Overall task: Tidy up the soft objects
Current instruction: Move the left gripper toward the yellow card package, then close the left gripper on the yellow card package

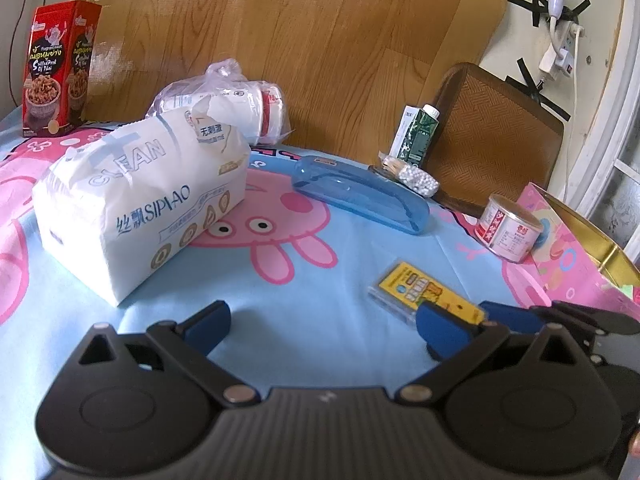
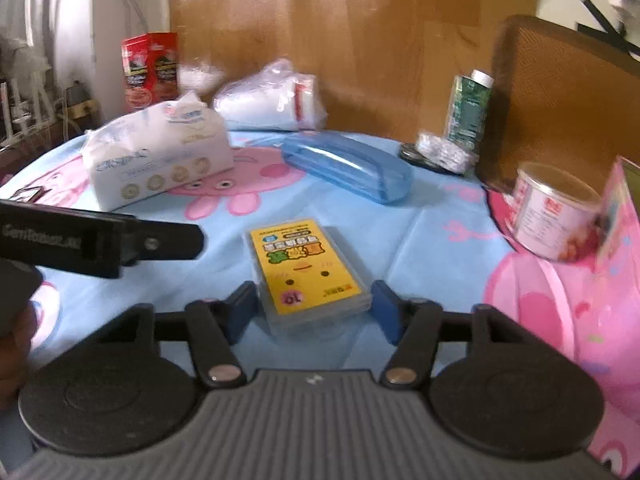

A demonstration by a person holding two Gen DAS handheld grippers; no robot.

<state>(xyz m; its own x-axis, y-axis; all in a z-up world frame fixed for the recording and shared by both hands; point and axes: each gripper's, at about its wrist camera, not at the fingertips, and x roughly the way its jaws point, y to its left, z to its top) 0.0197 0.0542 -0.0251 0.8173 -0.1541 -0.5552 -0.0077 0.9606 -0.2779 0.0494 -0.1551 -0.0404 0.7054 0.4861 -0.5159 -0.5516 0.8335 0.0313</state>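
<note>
step in hand, as judged: right gripper (image 2: 312, 312) lining up on the yellow card pack (image 2: 306, 268), which lies flat on the cartoon tablecloth (image 2: 420, 232), in front of the blue plastic case (image 2: 346, 170). its fingers are spread, the pack's near end sitting between them, apparently not yet pinched. left gripper (image 1: 324, 328) also spread, holding nothing, left of the pack. next likely calls for closing squarely on the pack's edges. tissue pack (image 1: 140, 208) sits well left of the pack.

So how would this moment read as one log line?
right gripper: open, straddling yellow card case | left gripper: open, idle | tissue pack: untouched
</note>
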